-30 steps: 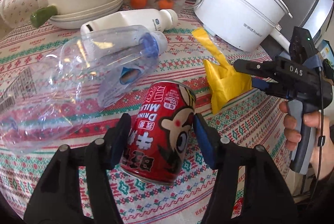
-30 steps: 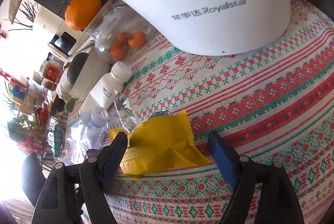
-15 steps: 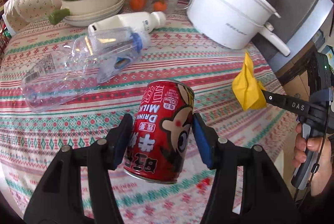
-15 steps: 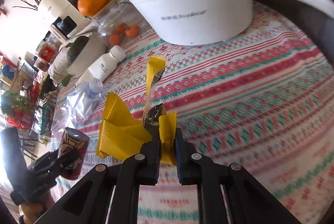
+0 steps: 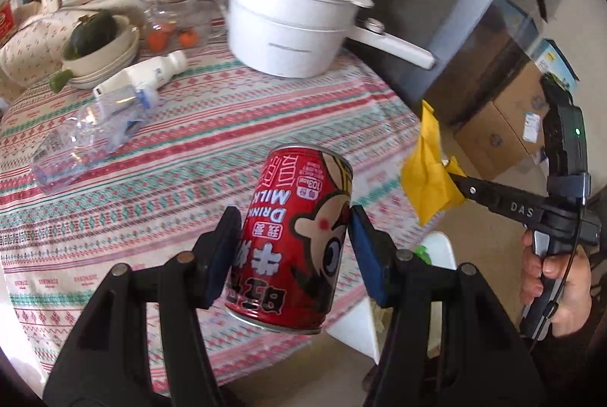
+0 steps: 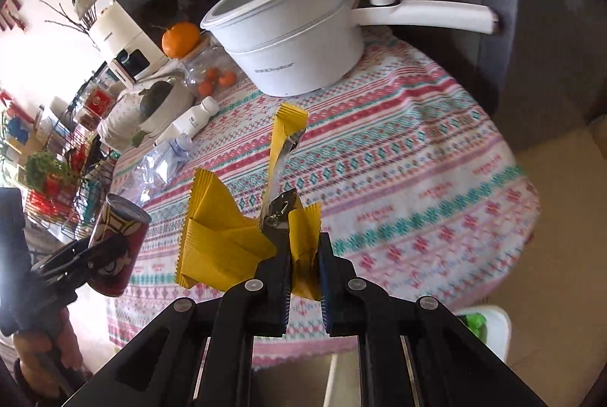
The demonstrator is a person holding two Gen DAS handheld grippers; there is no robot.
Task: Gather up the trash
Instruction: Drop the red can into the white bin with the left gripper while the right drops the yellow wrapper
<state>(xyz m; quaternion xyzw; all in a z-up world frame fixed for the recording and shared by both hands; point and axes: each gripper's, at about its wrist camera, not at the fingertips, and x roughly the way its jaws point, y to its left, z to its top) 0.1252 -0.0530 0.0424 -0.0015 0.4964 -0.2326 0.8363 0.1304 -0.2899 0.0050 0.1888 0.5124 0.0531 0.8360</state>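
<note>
My left gripper (image 5: 294,251) is shut on a red milk drink can (image 5: 294,243) and holds it in the air above the table's near edge; the can also shows in the right wrist view (image 6: 117,247). My right gripper (image 6: 303,266) is shut on a crumpled yellow wrapper (image 6: 224,240), lifted off the table; the wrapper shows in the left wrist view (image 5: 428,171) off the table's right edge. A crushed clear plastic bottle (image 5: 95,133) and a white bottle (image 5: 144,74) lie on the patterned tablecloth (image 5: 189,160).
A white bin (image 5: 364,327) stands on the floor below the table's edge, its rim also in the right wrist view (image 6: 489,327). A white pot (image 5: 292,27), a jar with an orange on top (image 5: 170,12), stacked bowls (image 5: 102,54) and cardboard boxes (image 5: 500,126) are around.
Both grippers have risen and pulled back from the table. The right gripper closed on the yellow wrapper and lifted it. The can stays in the left gripper. The bin has come into view.
</note>
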